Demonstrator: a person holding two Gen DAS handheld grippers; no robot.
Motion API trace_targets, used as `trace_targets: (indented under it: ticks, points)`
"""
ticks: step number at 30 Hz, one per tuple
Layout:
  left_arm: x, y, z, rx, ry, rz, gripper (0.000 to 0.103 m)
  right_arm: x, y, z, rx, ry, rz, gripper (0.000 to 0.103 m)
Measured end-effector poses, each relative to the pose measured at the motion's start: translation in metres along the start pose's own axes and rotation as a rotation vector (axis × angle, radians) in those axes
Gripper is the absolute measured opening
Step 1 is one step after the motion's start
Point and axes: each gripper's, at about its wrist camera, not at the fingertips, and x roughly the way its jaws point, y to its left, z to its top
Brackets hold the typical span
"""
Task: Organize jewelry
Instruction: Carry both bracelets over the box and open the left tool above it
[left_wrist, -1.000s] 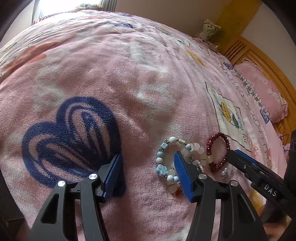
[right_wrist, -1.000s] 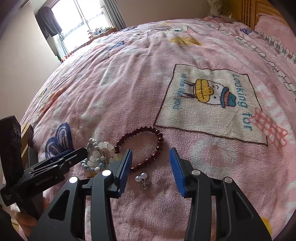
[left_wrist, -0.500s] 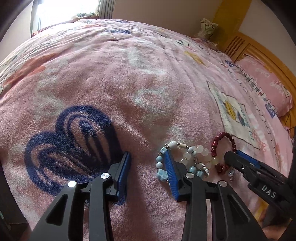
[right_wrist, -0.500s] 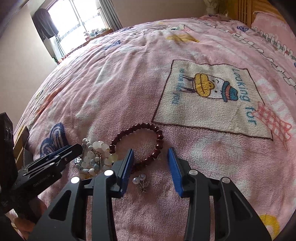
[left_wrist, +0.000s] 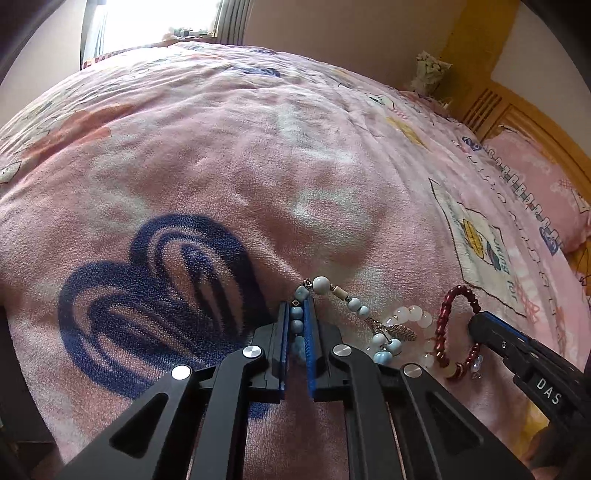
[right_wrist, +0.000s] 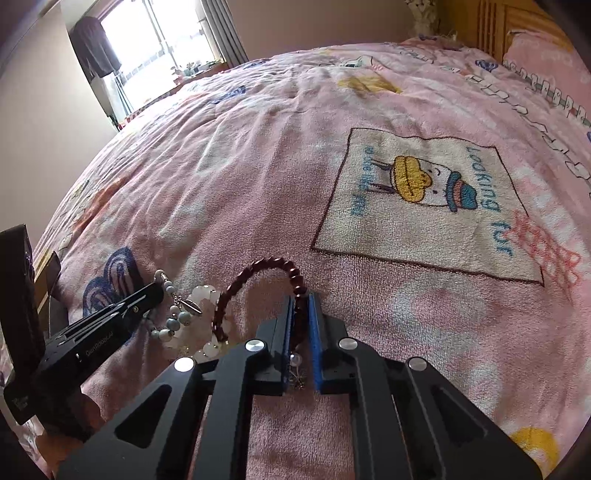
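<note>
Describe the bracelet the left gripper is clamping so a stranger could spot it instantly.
On the pink blanket, look just right of the big navy heart print. The blue and white bead bracelet lies there, pinched in the left gripper. Unlike the dark red bead bracelet beside it, it carries a silver feather charm.

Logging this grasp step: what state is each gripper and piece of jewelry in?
Left gripper: shut on blue bracelet.
Right gripper: shut on red bracelet.
Blue bracelet: gripped, partly on blanket.
Red bracelet: gripped, partly on blanket.
White bracelet: loose, between them.
Earring: loose, between right gripper's fingers.
</note>
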Motion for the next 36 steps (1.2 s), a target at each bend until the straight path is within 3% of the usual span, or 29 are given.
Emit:
trace_targets:
  ticks: [10, 15, 20, 27, 31, 36]
  points:
    - [-0.040, -0.014, 0.008, 0.029, -0.073, -0.038, 0.009, -0.031, 0.012, 0.013, -0.005, -0.071, 0.037, 0.009]
    - [-0.064, -0.024, 0.007, 0.069, -0.095, -0.023, 0.009, -0.049, 0.021, 0.018, -0.007, -0.100, 0.058, 0.009]
    - [-0.101, -0.029, 0.005, 0.108, -0.136, 0.009, 0.009, -0.074, 0.035, 0.020, -0.009, -0.127, 0.091, 0.009]
    - [-0.168, -0.018, 0.002, 0.063, -0.197, -0.007, 0.009, -0.123, 0.070, 0.021, -0.033, -0.181, 0.158, 0.009]
    - [-0.204, -0.006, -0.003, 0.033, -0.221, 0.023, 0.009, -0.152, 0.097, 0.017, -0.055, -0.216, 0.204, 0.009]
    - [-0.240, 0.018, -0.016, 0.032, -0.270, 0.112, 0.009, -0.170, 0.132, 0.010, -0.085, -0.218, 0.268, 0.009]
